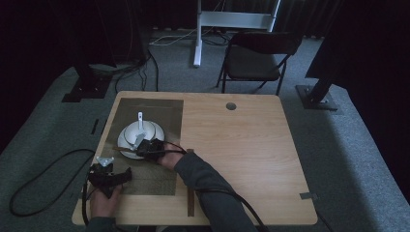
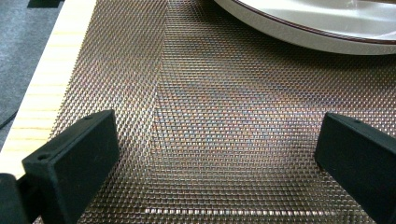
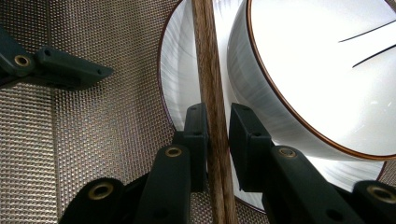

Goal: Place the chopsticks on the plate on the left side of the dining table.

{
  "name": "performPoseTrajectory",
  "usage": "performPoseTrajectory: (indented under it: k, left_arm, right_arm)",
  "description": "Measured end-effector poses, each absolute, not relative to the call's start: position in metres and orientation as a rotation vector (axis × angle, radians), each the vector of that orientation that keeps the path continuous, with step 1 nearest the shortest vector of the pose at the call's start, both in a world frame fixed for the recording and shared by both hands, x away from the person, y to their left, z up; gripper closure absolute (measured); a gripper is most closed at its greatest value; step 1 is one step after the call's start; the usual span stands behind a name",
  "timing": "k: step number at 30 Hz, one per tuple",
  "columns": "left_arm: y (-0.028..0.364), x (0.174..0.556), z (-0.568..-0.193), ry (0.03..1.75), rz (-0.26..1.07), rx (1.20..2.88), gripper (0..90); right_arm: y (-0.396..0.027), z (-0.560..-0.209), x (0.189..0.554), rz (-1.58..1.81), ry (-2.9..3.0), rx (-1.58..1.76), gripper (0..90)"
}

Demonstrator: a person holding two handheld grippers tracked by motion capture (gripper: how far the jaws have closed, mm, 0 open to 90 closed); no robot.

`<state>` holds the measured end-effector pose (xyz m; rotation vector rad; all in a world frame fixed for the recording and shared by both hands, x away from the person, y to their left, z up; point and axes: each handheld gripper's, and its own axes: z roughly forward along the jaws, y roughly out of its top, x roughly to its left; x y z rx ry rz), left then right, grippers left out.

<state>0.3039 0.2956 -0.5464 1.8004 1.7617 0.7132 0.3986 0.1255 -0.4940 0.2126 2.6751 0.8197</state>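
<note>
A: Right gripper view had the right gripper (image 3: 215, 135) clamped on a wooden chopstick (image 3: 208, 65), maybe a pair, can't tell. Stick ran straight up btwn the jaws, long axis away from the cam, lying across the plate (image 3: 180, 74) rim just beside the bowl (image 3: 317, 65).

B: And the left gripper (image 2: 215, 149)?

A: Jaws wide apart, nothing btwn them, low over the placemat (image 2: 210, 93). Plate edge was ahead of it, upper right in left gripper view. High view put it near the table (image 1: 241, 145) front-left corner, apart from the dishes.

B: So which hand's nearer?

A: Right hand (image 1: 167, 157), def. It was already on the stick; left was farther back. My guess: next move needs a lift along the stick's axis w/o knocking the bowl, since it sat just beside the right-hand jaw.

B: Materials?

A: Bowl & plate glossy white ceramic, thin brown rim line, round. Stick brown wood grain, slim, straight. Mat woven metallic-looking mesh, brownish, flat. Table light wood.
</note>
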Motion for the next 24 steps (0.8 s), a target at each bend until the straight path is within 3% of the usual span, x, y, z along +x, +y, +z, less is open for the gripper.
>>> performPoseTrajectory:
  k: [24]
  left_arm:
    - [0.2956, 0.3039, -0.5464, 1.762, 0.713, 1.8, 0.2]
  right_arm:
    - [0.1255, -0.4932, 0.3996, 0.83, 2.657, 0.207, 77.1]
